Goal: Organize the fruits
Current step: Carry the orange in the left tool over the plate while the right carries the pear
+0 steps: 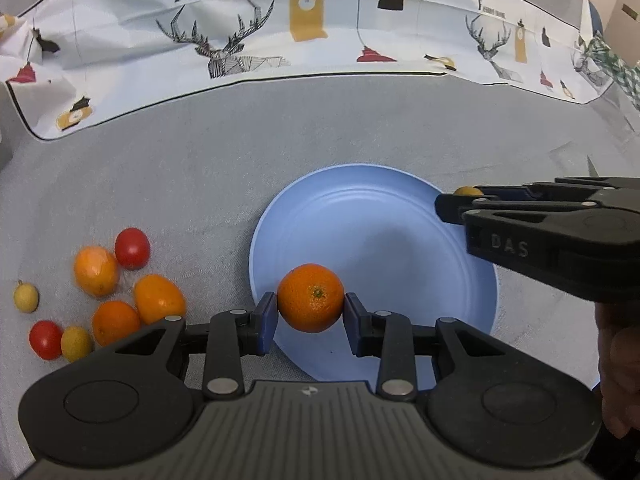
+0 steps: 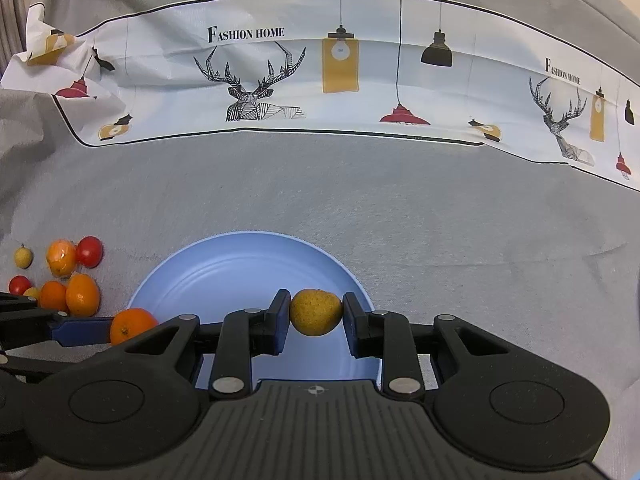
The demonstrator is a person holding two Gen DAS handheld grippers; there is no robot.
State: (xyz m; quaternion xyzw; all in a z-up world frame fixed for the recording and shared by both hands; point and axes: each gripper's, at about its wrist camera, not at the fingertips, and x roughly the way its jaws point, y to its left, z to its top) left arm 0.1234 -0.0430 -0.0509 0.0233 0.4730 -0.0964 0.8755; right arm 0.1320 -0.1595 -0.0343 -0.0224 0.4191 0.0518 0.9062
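My left gripper (image 1: 311,314) is shut on an orange mandarin (image 1: 311,298) and holds it over the near left part of the blue plate (image 1: 384,216). My right gripper (image 2: 316,316) is shut on a yellow-brown round fruit (image 2: 316,312) over the plate's (image 2: 224,268) right side; that gripper also shows from the side in the left wrist view (image 1: 460,204). The mandarin shows in the right wrist view (image 2: 130,326) at the plate's left rim. The plate holds no fruit lying on it.
A cluster of loose fruit lies on the grey cloth left of the plate: oranges (image 1: 96,270), red tomatoes (image 1: 132,248) and small yellow fruits (image 1: 26,298). A printed white cloth (image 1: 240,40) runs along the back.
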